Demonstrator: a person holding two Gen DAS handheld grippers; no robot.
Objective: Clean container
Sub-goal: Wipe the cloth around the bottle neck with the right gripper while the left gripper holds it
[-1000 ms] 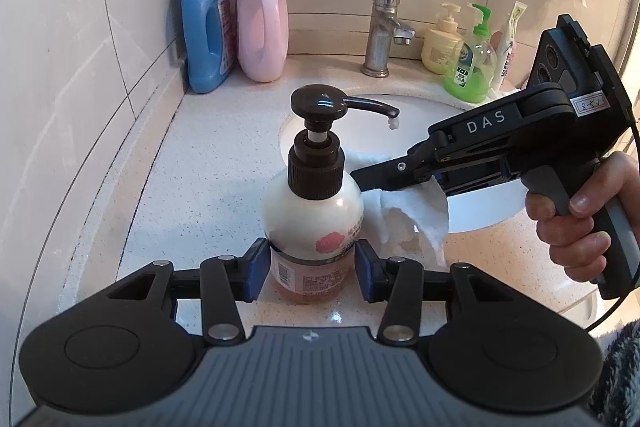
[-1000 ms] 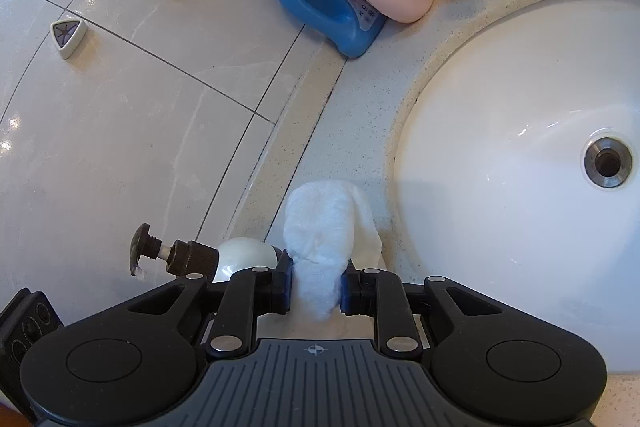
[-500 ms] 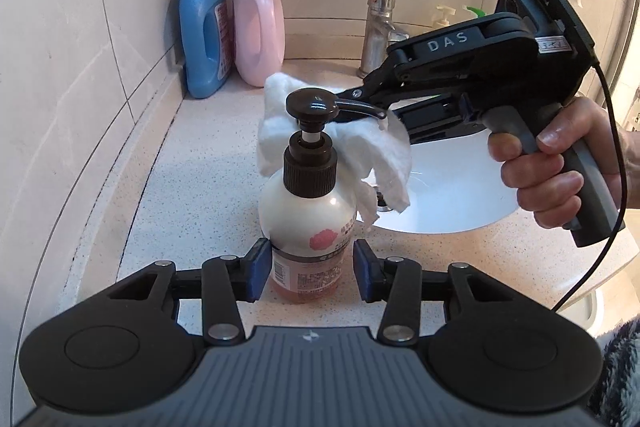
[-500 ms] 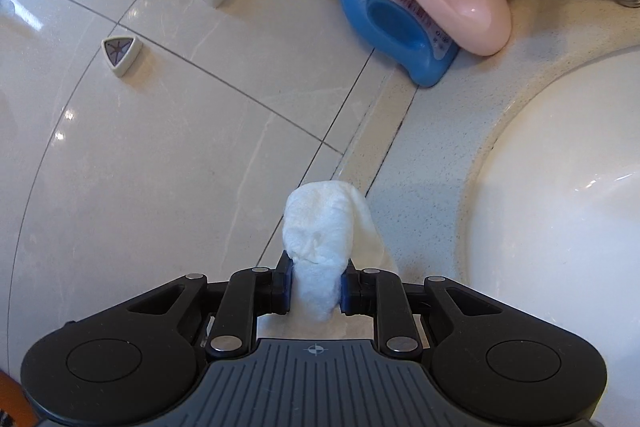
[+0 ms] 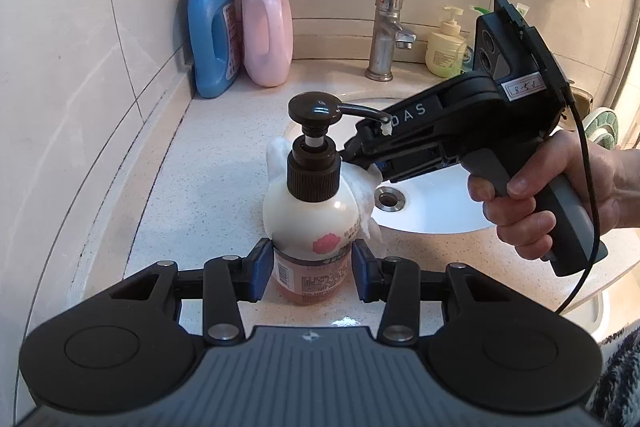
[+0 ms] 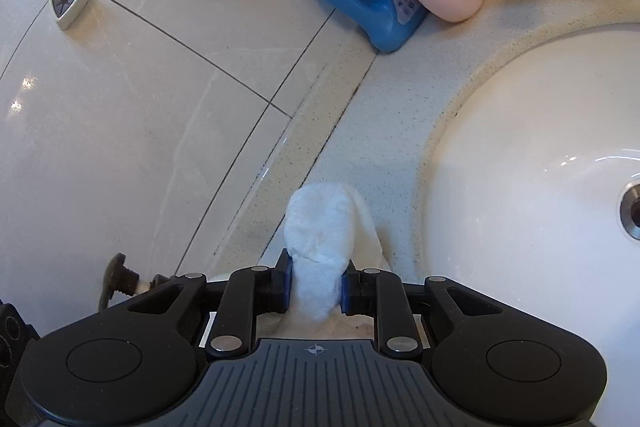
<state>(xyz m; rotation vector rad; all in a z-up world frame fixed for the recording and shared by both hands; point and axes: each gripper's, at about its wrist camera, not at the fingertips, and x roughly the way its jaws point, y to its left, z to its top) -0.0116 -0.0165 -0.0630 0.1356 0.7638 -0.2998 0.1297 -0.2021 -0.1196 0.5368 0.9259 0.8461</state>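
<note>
Both tools engaged: my left gripper (image 5: 312,269) clamps the pump bottle (image 5: 310,215) upright at the counter's (image 5: 208,195) front edge; right gripper (image 6: 316,285) pinches white tissue (image 6: 320,239) against its shoulder.

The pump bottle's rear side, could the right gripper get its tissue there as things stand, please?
Probably yes: the right gripper, shut on the tissue, already presses it behind the pump bottle, under the spout, while the left gripper steadies the base.
</note>
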